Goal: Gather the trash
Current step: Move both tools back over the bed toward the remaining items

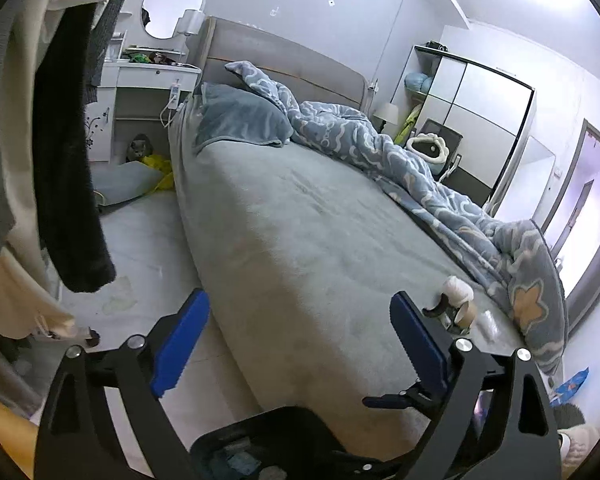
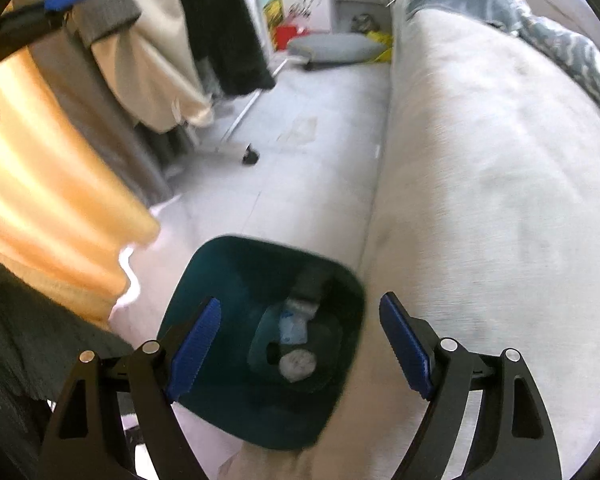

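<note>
Right tool gapes empty above teal bin; trash lies inside.

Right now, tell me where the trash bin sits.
In the right wrist view the dark teal trash bin stands on the floor against the side of the bed, directly below the open right gripper, with scraps at its bottom.

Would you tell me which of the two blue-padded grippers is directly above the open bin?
The right gripper: the dark teal plastic bin with trash shows between its open jaws; the left gripper frames the grey bed.
</note>
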The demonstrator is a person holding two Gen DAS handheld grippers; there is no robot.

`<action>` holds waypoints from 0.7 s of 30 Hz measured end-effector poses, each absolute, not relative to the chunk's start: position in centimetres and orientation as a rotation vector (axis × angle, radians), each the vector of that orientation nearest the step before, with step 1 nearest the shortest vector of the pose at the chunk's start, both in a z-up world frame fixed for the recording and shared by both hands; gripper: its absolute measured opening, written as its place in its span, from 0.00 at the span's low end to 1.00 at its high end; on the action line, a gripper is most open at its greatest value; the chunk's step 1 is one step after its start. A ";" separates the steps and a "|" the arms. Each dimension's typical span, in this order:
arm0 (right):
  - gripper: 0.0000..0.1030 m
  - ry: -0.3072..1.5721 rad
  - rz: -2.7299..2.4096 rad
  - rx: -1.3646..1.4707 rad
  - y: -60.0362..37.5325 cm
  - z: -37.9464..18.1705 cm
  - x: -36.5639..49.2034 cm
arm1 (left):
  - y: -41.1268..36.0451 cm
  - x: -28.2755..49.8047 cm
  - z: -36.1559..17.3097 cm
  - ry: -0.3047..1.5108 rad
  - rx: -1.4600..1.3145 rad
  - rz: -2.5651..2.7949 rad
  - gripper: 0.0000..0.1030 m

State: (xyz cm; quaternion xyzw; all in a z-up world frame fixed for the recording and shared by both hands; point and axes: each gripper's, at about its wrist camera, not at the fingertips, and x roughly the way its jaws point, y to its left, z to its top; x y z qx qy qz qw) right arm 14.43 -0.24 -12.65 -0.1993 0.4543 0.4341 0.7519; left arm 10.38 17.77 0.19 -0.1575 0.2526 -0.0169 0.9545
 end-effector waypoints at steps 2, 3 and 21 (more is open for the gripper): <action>0.80 0.961 0.929 -0.419 -1.4 -11.8 15.1 | 17.3 11.0 0.3 0.507 -0.328 -0.038 0.92; 0.80 0.952 0.921 -0.410 -1.8 -11.5 15.3 | 17.0 11.3 0.4 0.501 -0.330 -0.041 0.92; 0.80 0.793 0.706 -0.317 -12.6 -7.6 20.1 | 9.6 15.5 0.1 0.473 -0.223 -0.102 0.92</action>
